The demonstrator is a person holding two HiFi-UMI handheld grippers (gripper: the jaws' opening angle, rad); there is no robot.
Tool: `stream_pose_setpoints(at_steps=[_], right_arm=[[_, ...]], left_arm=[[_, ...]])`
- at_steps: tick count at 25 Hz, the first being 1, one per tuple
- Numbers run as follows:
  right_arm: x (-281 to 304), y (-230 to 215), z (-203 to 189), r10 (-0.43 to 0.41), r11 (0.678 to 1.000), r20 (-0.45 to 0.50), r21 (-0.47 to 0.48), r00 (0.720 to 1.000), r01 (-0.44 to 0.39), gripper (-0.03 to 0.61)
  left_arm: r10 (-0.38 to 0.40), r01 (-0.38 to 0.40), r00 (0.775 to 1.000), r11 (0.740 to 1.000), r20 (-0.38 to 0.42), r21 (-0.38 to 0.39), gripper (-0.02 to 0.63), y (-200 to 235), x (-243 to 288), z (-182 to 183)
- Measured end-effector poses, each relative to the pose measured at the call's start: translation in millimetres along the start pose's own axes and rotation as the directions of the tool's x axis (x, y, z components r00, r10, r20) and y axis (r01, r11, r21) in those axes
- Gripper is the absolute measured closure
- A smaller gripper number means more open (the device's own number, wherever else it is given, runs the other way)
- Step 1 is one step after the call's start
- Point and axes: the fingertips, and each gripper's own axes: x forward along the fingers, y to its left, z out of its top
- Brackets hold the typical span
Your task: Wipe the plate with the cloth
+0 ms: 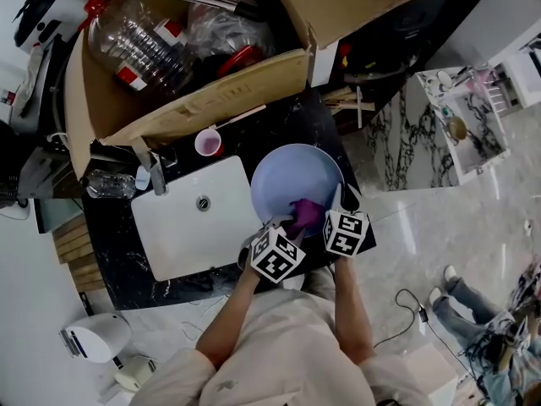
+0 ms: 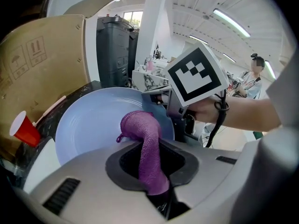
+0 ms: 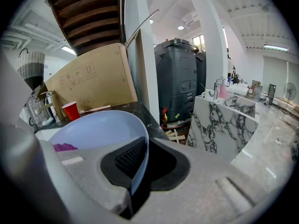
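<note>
A pale blue plate (image 1: 292,176) is held over the dark counter just right of the white sink. My right gripper (image 1: 338,203) is shut on the plate's rim (image 3: 140,157), which runs between its jaws. A purple cloth (image 1: 306,213) lies bunched against the plate's near inner face. My left gripper (image 1: 292,223) is shut on that cloth (image 2: 147,148), which sticks out of the jaws and curls onto the plate (image 2: 93,120). The right gripper's marker cube (image 2: 196,76) shows close by in the left gripper view. A sliver of cloth (image 3: 65,147) appears at the left of the right gripper view.
A white sink (image 1: 194,218) with a tap (image 1: 152,172) lies left of the plate. A red cup (image 1: 208,143) stands behind it, beside a large cardboard box (image 1: 194,100) holding plastic bottles. A marble-patterned block (image 3: 224,120) stands to the right. Another person's legs (image 1: 456,307) are on the floor.
</note>
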Motion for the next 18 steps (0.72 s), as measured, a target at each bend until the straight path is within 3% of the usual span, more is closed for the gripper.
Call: stream_pose_setpoints(at_steps=[9, 18], right_arm=[[0.9, 1.0, 0.3, 0.015, 1.0, -0.004, 0.01, 1.0, -0.015, 0.548], [0.3, 1.2, 0.4, 0.046, 0.998, -0.015, 0.033, 0.999, -0.046, 0.551]], left_arm=[[-0.049, 0.049, 0.999, 0.999, 0.011, -0.006, 0.555, -9.0, 13.1, 10.4], [-0.044, 0.045, 0.999, 0.999, 0.01, -0.007, 0.554, -7.2, 27.1, 23.7]])
